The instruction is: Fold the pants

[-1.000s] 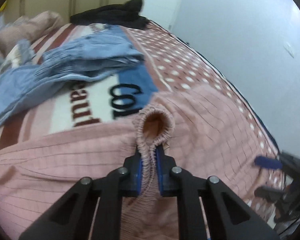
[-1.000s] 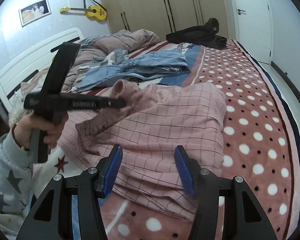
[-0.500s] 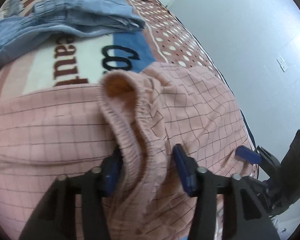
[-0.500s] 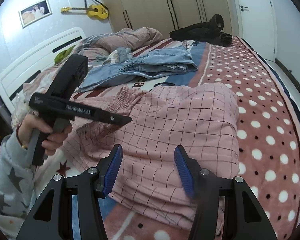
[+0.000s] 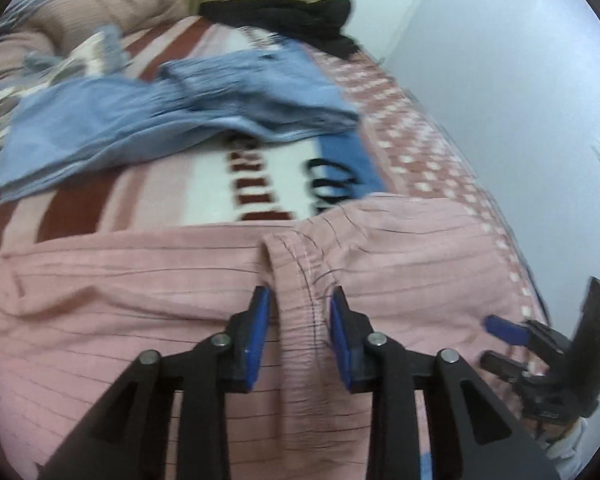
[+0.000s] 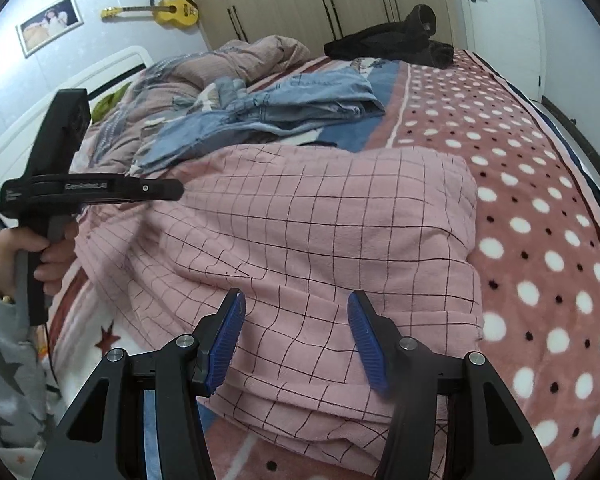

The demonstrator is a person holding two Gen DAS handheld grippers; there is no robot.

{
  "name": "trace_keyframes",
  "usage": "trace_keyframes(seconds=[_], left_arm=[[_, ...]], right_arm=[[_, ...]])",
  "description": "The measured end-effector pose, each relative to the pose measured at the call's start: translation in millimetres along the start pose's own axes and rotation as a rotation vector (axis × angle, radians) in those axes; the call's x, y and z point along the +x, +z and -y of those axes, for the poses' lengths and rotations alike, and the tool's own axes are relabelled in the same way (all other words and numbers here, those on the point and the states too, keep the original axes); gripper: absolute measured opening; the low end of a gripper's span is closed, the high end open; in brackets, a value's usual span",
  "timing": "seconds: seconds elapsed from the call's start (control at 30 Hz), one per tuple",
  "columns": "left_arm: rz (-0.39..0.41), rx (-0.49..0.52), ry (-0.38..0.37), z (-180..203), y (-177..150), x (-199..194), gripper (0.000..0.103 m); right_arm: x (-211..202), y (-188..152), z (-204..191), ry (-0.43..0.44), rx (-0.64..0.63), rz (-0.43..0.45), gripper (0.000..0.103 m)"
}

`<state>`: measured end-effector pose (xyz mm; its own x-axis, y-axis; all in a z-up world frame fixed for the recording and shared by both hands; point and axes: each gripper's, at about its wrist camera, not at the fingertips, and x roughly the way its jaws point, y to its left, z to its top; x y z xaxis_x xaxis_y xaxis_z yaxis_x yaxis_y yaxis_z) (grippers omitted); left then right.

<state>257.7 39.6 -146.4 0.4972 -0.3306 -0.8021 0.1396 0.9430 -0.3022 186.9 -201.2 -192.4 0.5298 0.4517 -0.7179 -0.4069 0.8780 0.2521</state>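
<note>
Pink checked pants (image 6: pixel 324 240) lie folded over in a thick pile on the bed; they also fill the lower half of the left wrist view (image 5: pixel 140 300). My left gripper (image 5: pixel 300 316) is open, its blue pads on either side of a raised ridge of the elastic waistband (image 5: pixel 296 280), not pinching it. In the right wrist view the left gripper (image 6: pixel 172 190) hovers at the pile's left edge. My right gripper (image 6: pixel 296 340) is open and empty just above the near edge of the pants; it also shows in the left wrist view (image 5: pixel 500 340).
Blue denim clothes (image 6: pixel 284 108) lie behind the pants on the patterned blanket (image 6: pixel 540 200). A black garment (image 6: pixel 392 40) lies at the far end, a crumpled pink duvet (image 6: pixel 236 64) at the back left. A white wall (image 5: pixel 520 80) runs close along the bed's right side.
My left gripper opened and let go of the waistband, which dropped flat onto the pile. The gripper drew back slightly. The right gripper stayed open, low over the near edge.
</note>
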Motion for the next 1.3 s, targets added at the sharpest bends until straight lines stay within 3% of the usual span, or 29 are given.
trace_keyframes(seconds=[0.07, 0.17, 0.37, 0.47, 0.57, 0.7, 0.83, 1.03, 1.17, 1.3], left_arm=[[-0.012, -0.026, -0.023, -8, -1, 1, 0.036], [0.013, -0.009, 0.019, -7, -4, -8, 0.05], [0.04, 0.031, 0.078, -5, -4, -22, 0.054], [0.058, 0.026, 0.111, -10, -6, -30, 0.063], [0.094, -0.006, 0.123, -23, -13, -45, 0.072], [0.146, -0.041, 0.163, -42, -25, -68, 0.075], [0.217, -0.114, 0.234, -79, -42, -98, 0.086], [0.262, -0.293, 0.358, -151, -79, -128, 0.087], [0.243, -0.441, 0.313, -195, -110, -125, 0.087], [0.223, -0.548, 0.227, -221, -126, -109, 0.087]], right_arm=[[1, 0, -1, -0.007, -0.008, -0.003, 0.049], [1, 2, -3, -0.018, -0.013, -0.011, 0.049], [-9, 13, -23, 0.025, -0.043, 0.036, 0.049], [-4, 20, -41, 0.054, -0.074, 0.037, 0.049], [14, 22, -57, 0.082, -0.102, 0.01, 0.049], [52, 14, -64, 0.077, -0.105, -0.079, 0.05], [59, 14, -73, 0.049, -0.121, -0.078, 0.052], [65, 31, -115, 0.156, -0.159, -0.052, 0.052], [96, 17, -132, 0.158, -0.172, -0.13, 0.056], [94, 13, -133, 0.159, -0.158, -0.115, 0.056]])
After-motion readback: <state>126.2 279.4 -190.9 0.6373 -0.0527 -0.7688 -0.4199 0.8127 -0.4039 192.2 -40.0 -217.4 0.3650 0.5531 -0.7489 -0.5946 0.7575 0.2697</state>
